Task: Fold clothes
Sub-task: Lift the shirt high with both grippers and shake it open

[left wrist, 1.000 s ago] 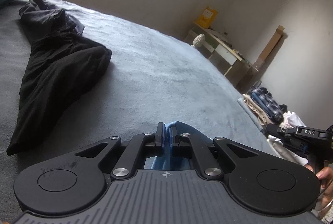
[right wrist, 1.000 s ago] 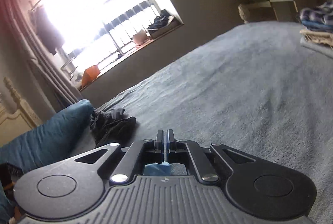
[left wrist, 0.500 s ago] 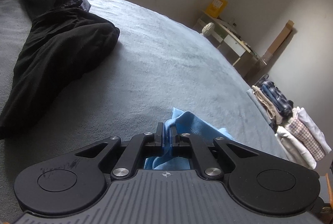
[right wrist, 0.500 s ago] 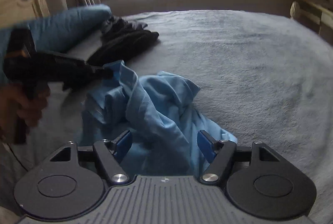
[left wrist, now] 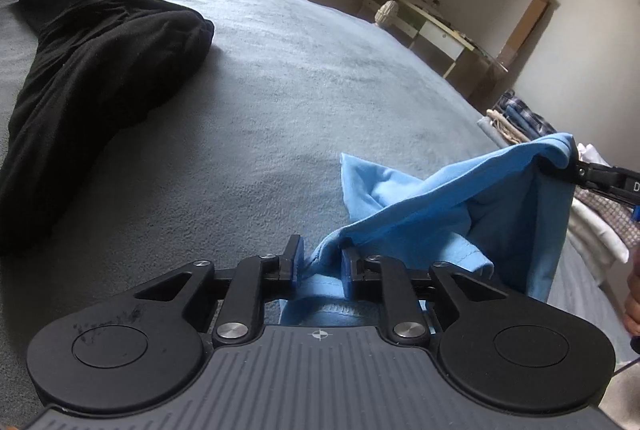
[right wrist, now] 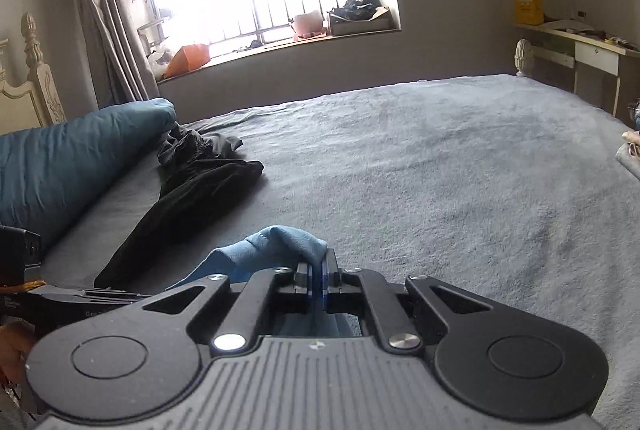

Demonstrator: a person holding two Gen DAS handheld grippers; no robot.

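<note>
Blue cloth: a light-blue garment [left wrist: 460, 214] is seen bunched on the grey bed [left wrist: 280, 110] at approx 4 o'clock in the left wrist view. Left hand-held gripper [left wrist: 319, 264]: jaws have just been opening and are parted w/ a fold of blue fabric between them; the fabric does not look pinched, so it's read as released or nearly so. At 3 o'clock the far corner of the garment is held up by the right hand-held gripper [left wrist: 576, 166], seen side-on. A black garment [left wrist: 92, 78] lies at 10 o'clock, well apart. Folded clothes [left wrist: 592, 230] are stacked at the bed's right edge, partly cut off by the frame.

Right wrist view: right hand-held gripper [right wrist: 319, 280] is clenched, jaws having just closed on a hump of the blue cloth [right wrist: 280, 242]. Black garment [right wrist: 192, 190] at 10 o'clock, a teal pillow [right wrist: 72, 158] at 9.

Risks, as judged: w/ only one firm grip, the cloth could swing or collapse into a heap if lifted; the loose fold could snag on a left pad & drag.

Hidden: most of the garment's shape, incl. sleeves/hem, is covered by the gripper bodies; the garment type can't be told. The window is blown out.
</note>
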